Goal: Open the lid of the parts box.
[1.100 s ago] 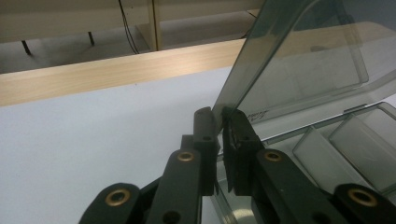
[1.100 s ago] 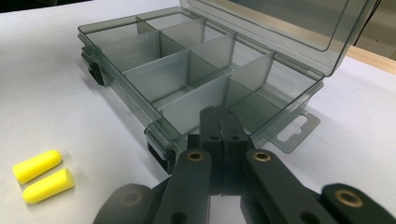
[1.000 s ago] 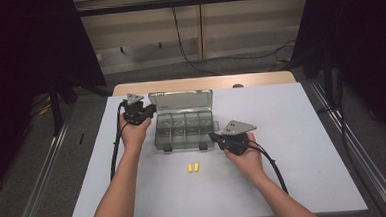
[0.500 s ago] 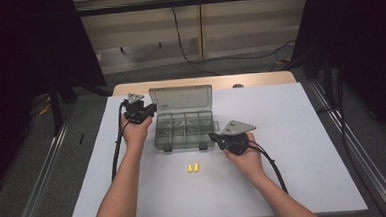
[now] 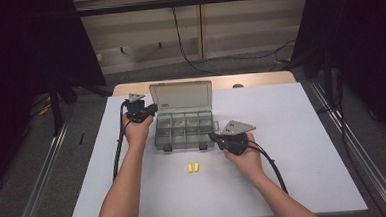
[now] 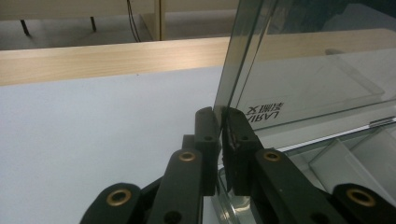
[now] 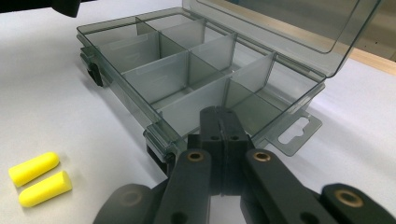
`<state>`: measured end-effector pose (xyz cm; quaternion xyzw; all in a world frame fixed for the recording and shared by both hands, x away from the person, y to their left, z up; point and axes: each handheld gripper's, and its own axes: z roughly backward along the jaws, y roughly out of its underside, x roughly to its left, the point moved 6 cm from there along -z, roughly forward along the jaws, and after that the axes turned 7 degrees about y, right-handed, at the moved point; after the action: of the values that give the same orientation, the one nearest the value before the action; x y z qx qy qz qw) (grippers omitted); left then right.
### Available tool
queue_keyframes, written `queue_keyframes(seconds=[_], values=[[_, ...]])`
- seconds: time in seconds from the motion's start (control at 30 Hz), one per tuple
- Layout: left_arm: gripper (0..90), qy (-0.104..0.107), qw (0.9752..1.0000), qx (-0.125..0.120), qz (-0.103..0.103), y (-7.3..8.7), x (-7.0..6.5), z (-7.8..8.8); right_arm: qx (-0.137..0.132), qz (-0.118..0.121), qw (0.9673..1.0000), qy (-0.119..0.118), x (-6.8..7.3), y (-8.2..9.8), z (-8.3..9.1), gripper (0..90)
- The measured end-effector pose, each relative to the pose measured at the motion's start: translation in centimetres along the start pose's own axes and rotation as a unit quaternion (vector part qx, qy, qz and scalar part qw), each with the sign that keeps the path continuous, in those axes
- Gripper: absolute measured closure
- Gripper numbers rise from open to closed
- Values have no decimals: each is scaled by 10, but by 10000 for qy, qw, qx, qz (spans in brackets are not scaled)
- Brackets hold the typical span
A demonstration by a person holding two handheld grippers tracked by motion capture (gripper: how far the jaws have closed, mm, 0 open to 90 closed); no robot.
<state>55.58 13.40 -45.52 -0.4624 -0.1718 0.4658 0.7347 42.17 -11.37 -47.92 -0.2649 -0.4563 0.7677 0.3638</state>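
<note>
Printed lettering stands on the clear lid (image 6: 303, 88) of the compartment box, at centre right of the left gripper view. It is seen from behind, upside down and mirrored; it cannot be read with certainty. In the high view the same print (image 5: 164, 104) shows as a small dark mark at the lid's lower left corner, too small to read.

Two black hand-held grippers, left gripper (image 5: 151, 109) and right gripper (image 5: 212, 136). Each carries a grey three-cornered plate on top and trails a black cable. Jaws black, jointed links, brass-ringed pivot holes. Forearms bare, no sleeves.
</note>
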Motion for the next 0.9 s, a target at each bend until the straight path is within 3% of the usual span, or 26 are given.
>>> queue_keyframes(seconds=[0.47, 0.57, 0.67, 0.8, 0.9], values=[[868, 68, 9999, 0, 93, 4, 5, -8, -14, 2, 10000, -2, 0, 0, -1, 900], [870, 158, 9997, 11, 211, 5, 7, -9, -15, -9, 10000, -17, 0, 0, -1, 900], [873, 112, 9999, 58, 92, 5, 7, -10, -26, 3, 10000, -26, 0, 0, -1, 900], [875, 172, 9995, 92, 233, 4, 8, -10, -23, 15, 10000, -29, 0, 0, -1, 900], [875, 164, 9996, 127, 215, 4, 8, -11, -33, 29, 10000, -8, 0, 0, -2, 900]])
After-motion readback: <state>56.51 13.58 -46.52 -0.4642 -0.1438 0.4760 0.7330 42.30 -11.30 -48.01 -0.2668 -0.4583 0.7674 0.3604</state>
